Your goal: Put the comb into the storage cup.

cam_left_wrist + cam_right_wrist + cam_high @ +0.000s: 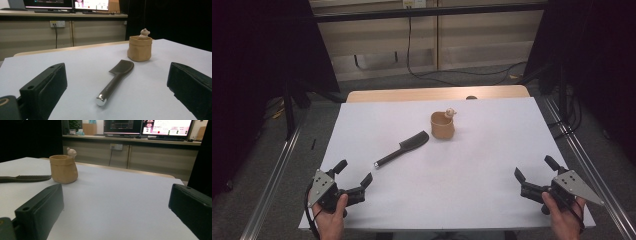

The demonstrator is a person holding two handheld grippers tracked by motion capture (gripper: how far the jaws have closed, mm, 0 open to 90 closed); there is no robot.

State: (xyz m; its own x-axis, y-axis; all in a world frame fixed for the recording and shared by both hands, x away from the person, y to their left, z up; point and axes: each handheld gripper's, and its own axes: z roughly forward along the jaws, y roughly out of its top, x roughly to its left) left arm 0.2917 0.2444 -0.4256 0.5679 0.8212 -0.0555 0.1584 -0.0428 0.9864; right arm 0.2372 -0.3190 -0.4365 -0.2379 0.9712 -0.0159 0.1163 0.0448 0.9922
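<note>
The bench (492,200), covered by a white sheet, carries two items. A dark comb (403,148) lies flat left of the bench's centre. A tan pouch-shaped cup (442,125) with a small bear figure (450,113) at its rim stands upright just beyond the comb's toothed end, apart from it.

Left hand-held gripper (354,172): held low at the near left corner of the bench, jaws spread wide apart, nothing between them. Right hand-held gripper (534,167): held at the near right corner, jaws likewise apart and empty.

Governing relation: the comb's long axis runs on a diagonal, its metal-capped handle tip pointing toward the near left corner and its toothed head toward the cup. That handle tip is the part closest to the left hand-held gripper, lying forward of it and slightly toward the bench's centre. In the left gripper view the comb (115,80) sits between the open jaws with the handle end nearest the camera, so this gripper already faces nearly along the comb's length. The right hand-held gripper is well apart from the comb; its own view places the comb (25,178) far off to the side, with the cup (63,168) closer.

Judgement: the left hand is the nearer and better aligned for a grasp at the handle. A flat, slim item on a smooth sheet may slide under contact.
</note>
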